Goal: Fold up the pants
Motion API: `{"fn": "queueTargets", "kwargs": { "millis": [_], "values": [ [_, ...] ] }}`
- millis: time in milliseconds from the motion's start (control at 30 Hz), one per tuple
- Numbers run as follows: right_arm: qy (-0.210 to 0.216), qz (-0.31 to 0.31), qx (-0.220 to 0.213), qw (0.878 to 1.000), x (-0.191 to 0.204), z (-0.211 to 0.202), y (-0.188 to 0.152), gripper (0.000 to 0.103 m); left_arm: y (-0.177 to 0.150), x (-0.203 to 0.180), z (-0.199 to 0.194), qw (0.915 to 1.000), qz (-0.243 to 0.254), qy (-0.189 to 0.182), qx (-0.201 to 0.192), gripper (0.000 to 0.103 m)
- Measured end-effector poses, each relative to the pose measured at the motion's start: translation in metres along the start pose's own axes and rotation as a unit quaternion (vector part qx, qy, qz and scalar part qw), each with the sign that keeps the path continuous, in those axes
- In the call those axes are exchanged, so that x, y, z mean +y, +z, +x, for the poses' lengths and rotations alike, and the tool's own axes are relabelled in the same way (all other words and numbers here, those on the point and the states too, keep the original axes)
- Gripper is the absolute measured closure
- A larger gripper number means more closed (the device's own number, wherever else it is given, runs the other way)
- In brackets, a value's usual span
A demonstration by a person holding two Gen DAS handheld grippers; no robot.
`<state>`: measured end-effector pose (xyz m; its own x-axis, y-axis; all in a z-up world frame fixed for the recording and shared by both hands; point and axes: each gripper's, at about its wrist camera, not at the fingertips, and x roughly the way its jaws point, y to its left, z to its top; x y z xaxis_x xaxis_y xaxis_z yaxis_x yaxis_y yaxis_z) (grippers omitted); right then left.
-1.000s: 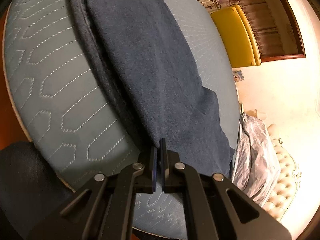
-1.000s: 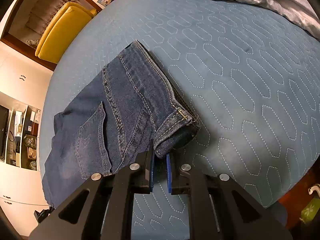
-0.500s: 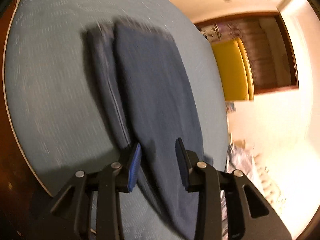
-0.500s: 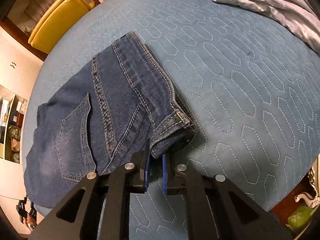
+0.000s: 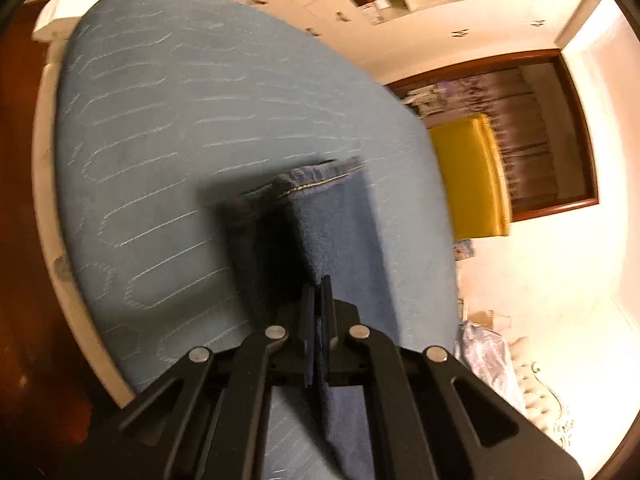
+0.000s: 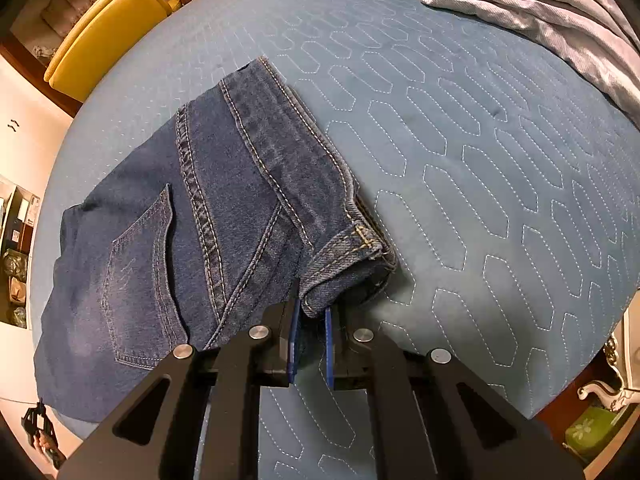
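Both black two-finger grippers pinched the dark blue denim pants: my left gripper [image 5: 318, 300] clamped a leg edge, my right gripper [image 6: 310, 316] the waistband corner [image 6: 344, 264]. Beyond each, I saw the pants [image 6: 192, 232] spread flat on the quilted teal bedspread [image 6: 480, 160], a yellow chair [image 5: 468, 176] farther off.

Left gripper [image 5: 319, 292], right gripper [image 6: 310, 316] clamped.

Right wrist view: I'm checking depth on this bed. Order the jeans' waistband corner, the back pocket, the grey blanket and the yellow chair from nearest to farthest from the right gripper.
1. Waistband corner, between the right gripper pads.
2. Back pocket, left of it.
3. Grey blanket, top right, and yellow chair, top left: both far, too close to call.
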<state>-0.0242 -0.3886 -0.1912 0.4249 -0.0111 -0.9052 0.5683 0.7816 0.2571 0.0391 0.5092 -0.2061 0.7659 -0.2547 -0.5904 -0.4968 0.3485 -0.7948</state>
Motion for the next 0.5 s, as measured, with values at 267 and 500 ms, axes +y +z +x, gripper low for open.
{"fn": "queueTargets", "kwargs": {
  "millis": [267,500],
  "values": [
    [0.007,0.0,-0.002,1.0,0.001,-0.003,0.001,0.101,0.0,0.015,0.015,0.9997,-0.015,0.018,0.004,0.101],
    [0.012,0.002,-0.006,1.0,-0.004,0.0,-0.001,0.101,-0.001,0.015,0.005,0.9986,-0.023,0.043,-0.02,0.086]
  ]
}}
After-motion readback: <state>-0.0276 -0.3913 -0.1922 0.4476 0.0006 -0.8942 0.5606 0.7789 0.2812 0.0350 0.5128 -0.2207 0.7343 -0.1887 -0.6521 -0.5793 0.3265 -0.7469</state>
